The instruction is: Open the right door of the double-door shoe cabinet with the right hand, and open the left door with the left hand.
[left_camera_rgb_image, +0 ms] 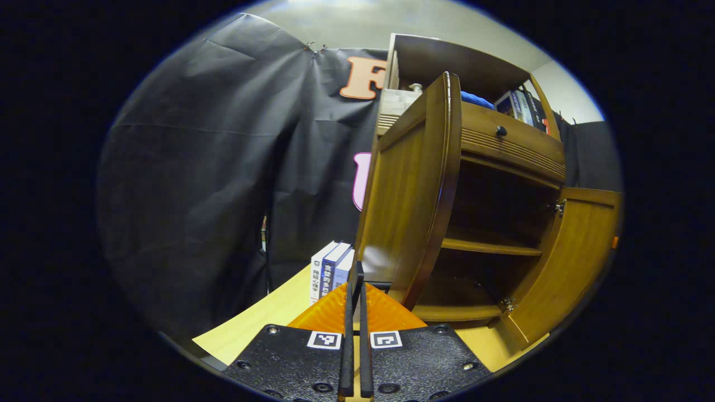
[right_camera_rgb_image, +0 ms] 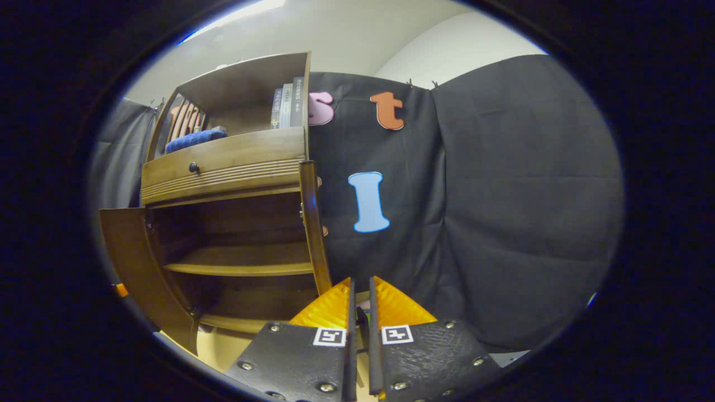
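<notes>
The shoe cabinet (left_camera_rgb_image: 503, 151) stands on the tabletop (left_camera_rgb_image: 268, 315) with both doors already swung wide: the left door (left_camera_rgb_image: 410, 195) just ahead of the left tongs (left_camera_rgb_image: 355, 290), the right door (right_camera_rgb_image: 314, 234) edge-on beside the right tongs (right_camera_rgb_image: 360, 301). Both tongs are nearly closed on nothing. The likely risk is a careless pull-away clipping a door edge and knocking it back toward the cabinet.

On our left tongs (left_camera_rgb_image: 357, 290) we see two textured black plates studded with round screws, each bearing a small square black-and-white marker near its inner edge, and ribbed orange wedge-shaped pieces ahead of them flanking two thin upright blades. Our right tongs (right_camera_rgb_image: 362, 301) look the same: black screw-dotted plates, square markers, ribbed orange wedges.
</notes>
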`<state>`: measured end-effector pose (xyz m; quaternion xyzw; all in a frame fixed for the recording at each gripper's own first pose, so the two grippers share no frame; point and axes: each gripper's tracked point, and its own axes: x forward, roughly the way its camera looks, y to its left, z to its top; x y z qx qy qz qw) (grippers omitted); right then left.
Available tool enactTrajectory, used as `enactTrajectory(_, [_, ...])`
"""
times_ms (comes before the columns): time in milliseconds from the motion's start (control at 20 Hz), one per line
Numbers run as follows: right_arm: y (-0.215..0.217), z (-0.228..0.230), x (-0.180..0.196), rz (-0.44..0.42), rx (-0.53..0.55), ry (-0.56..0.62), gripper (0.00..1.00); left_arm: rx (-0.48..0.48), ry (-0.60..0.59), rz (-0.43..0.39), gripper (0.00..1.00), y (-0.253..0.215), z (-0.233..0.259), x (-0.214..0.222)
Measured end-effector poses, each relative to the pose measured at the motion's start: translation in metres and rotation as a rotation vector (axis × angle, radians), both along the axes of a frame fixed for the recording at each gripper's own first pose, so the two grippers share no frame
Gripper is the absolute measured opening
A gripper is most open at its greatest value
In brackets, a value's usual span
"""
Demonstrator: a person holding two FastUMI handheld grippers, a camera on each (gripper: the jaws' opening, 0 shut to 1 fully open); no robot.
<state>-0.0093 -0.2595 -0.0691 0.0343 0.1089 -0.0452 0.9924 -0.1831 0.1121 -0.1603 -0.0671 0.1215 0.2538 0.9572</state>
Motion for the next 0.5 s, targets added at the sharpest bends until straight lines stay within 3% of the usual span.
enactTrajectory(300, [0.001, 0.0, -0.002, -0.001, 0.004, 0.0, 0.09, 0.04, 0.026, 0.02, 0.0, 0.02, 0.003, -0.006])
enactTrajectory(500, [0.001, 0.0, -0.002, 0.001, -0.008, 0.0, 0.09, 0.061, 0.021, 0.08, 0.04, 0.044, 0.007, -0.027])
